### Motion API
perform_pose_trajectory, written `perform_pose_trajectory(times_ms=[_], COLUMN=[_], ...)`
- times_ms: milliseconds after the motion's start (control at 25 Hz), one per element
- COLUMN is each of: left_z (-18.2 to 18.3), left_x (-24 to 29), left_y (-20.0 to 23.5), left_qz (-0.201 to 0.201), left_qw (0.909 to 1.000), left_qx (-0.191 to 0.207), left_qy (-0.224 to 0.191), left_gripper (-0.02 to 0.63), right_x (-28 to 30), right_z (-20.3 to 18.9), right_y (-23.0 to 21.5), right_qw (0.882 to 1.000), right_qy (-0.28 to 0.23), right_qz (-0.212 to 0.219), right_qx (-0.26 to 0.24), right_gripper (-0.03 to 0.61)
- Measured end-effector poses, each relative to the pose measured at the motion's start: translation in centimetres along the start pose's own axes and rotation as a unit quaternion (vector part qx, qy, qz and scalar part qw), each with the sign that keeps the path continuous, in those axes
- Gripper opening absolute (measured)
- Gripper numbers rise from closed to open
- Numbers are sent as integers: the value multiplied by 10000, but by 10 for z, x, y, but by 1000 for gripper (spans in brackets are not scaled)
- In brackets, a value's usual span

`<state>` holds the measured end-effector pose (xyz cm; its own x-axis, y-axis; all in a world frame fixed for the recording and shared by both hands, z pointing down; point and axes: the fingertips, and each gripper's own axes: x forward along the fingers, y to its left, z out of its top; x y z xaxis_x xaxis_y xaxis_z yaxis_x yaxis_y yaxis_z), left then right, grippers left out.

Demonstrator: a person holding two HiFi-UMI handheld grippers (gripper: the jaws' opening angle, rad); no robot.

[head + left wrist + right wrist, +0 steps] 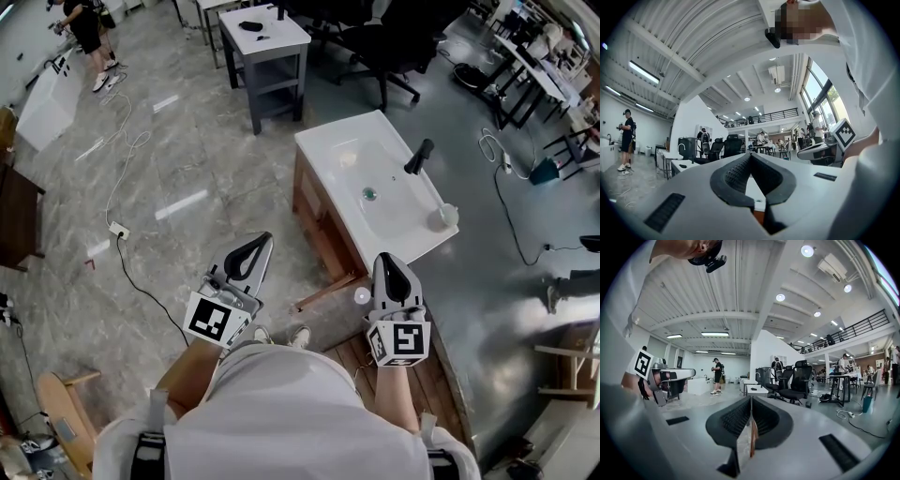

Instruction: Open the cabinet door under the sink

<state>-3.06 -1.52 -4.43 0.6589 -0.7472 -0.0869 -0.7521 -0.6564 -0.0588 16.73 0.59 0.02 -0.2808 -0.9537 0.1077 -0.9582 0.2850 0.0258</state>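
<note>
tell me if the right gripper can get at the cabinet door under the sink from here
Probably yes: the cabinet door stands ajar just left of the right gripper with nothing between them, but its fingers are shut and must open first.

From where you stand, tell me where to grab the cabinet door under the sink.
Probably the cabinet door at its free end, from the side away from the tap: it stands ajar, thin top edge exposed for the jaws. No clear handle.
</note>
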Motion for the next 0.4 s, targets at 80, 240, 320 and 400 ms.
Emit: perform_pose_trajectory(times_ms=[80, 240, 320, 400], left_z=[1, 2, 2, 2], left_x=[-1, -4, -5, -6], left_y=[0, 2, 3, 4], left_qz=[10, 21, 20, 20], left_qw=[10000, 10000, 10000, 10000], left_qx=[6, 1, -8, -17], left_qy=[-18, -22, -12, -6], left_gripper=[14, 15, 14, 14], right_x=[-1, -1, -1, -1], right_z=[0, 2, 2, 3], right_y=[1, 5, 6, 8], right_qw=[10000, 10000, 10000, 10000], right_qy=[-11, -14, -11, -8], right_qz=[12, 21, 20, 14], right_qx=[-2, -12, -12, -8], right_gripper=[40, 40, 40, 40])
